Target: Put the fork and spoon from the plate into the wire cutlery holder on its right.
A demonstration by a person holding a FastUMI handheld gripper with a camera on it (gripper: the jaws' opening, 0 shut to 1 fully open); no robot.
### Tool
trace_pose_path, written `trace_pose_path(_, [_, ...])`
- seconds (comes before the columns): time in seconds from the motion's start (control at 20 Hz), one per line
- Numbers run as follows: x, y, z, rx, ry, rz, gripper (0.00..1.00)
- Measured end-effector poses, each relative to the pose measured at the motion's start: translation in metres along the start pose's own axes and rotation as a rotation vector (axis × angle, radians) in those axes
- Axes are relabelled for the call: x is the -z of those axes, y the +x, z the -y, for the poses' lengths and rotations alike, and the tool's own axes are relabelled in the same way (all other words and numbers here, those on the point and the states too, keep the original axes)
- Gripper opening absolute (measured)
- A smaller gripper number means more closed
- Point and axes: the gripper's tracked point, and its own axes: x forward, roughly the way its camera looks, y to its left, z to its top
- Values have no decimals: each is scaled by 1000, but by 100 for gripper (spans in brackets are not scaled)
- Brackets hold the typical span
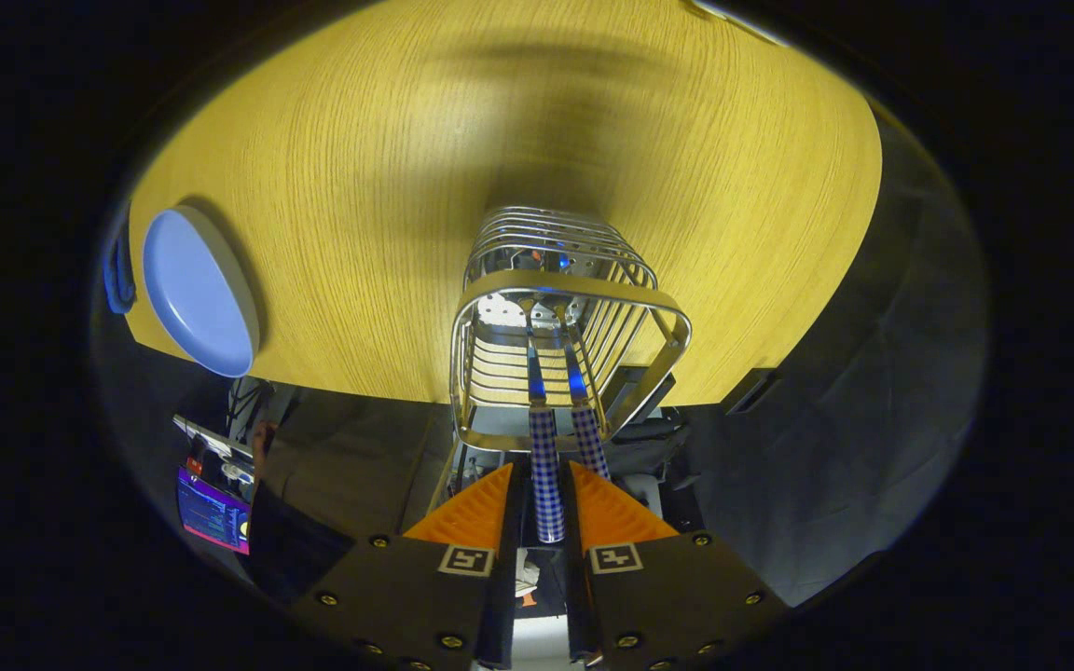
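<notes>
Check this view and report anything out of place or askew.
Nothing stands out. Two checked-handled utensils stand in the wire cutlery holder, heads down and handles up. The gripper has one handle between its fingers. The plate sits beside the holder, near the wooden table's edge, and looks empty.

A wooden table top (332, 186) with a yellowish, fine straight grain takes up the far part of the scene, lit warm and bright from above. A broad soft shadow (546, 102) falls across its middle. Its near edge runs in a curve, and below it the space is dim. To the right, dark grey cloth (873, 419) hangs in loose folds beside the table. To the near left, a lit screen (211, 513) glows purple and blue among some dark clutter too small to make out. At the table's far right corner a pale strip (733, 19) catches the light.
</notes>
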Motion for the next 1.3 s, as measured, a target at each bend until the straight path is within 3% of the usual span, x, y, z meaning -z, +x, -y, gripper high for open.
trace_pose_path(0.15, [1,-7,0,-3,0,60,24])
trace_pose_path(0.2, [-1,-11,0,10,5,99,39])
trace_pose_path(0.35, [-1,-22,-4,32,-10,214,42])
trace_pose_path(0.4, [2,-29,-1,44,-27,252,48])
trace_pose_path(0.55, [7,-51,-9,56,-39,427,98])
trace_pose_path(0.7, [11,-69,-18,73,-31,663,98])
trace_pose_path(0.8, [17,-78,-40,29,-12,790,98])
trace_pose_path(1.1, [43,-63,-75,-20,-1,1001,98])
trace_pose_path(1.3, [45,-92,-102,-7,-23,1252,98])
